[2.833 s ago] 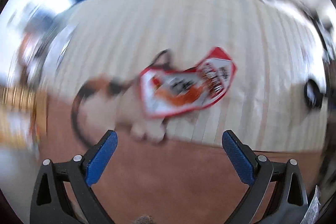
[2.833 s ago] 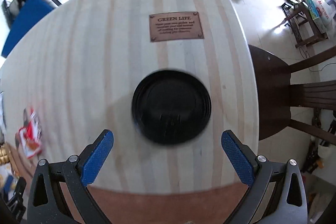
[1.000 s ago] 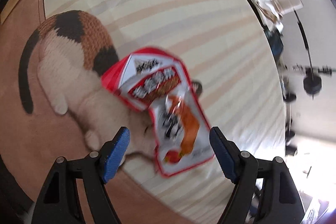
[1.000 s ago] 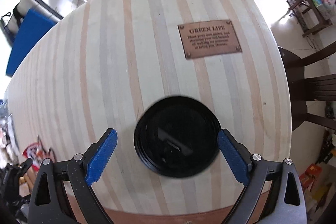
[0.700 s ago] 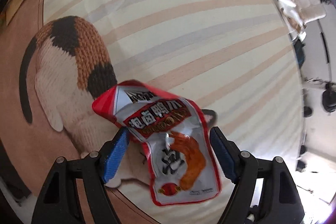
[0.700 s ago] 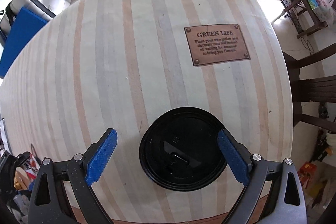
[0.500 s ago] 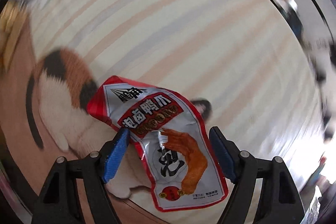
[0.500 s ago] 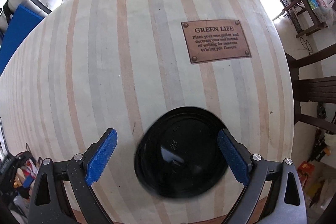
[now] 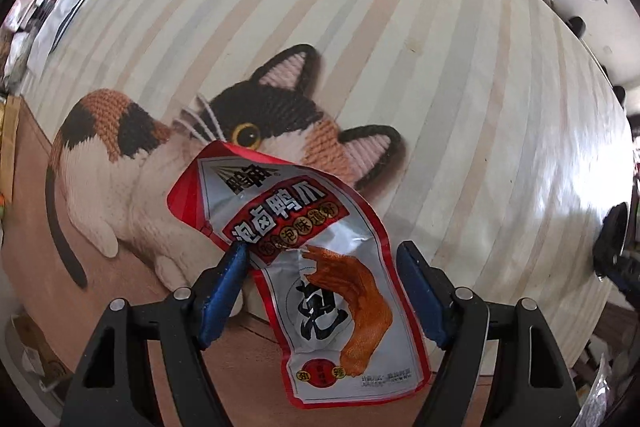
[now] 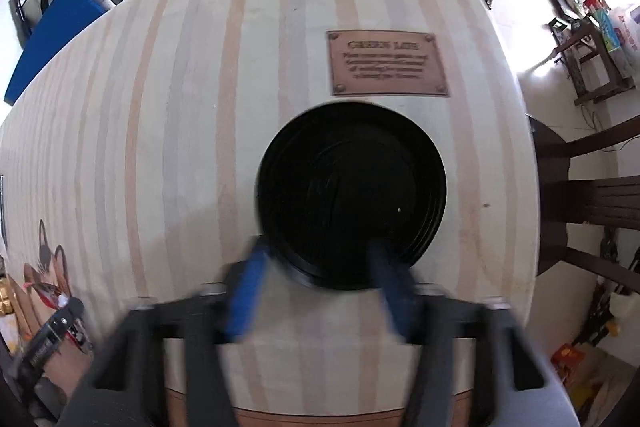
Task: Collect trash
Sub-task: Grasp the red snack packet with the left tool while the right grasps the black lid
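Left claw (image 9: pixel 320 267) straddles the red snack wrapper (image 9: pixel 316 259) at lower centre, fingers apart, positioned to pinch it off the worktop (image 9: pixel 360 27). Right claw (image 10: pixel 316 287) is blurred around the black lid (image 10: pixel 352 195); closure indeterminate.

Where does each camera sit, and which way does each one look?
Left wrist: on the left gripper, looking down at the snack wrapper over the knitted cat; its blue fingers show.
Right wrist: on the right gripper, looking down at the black lid; its fingers are blurred.
Shared: the striped table, wrapper and cat.
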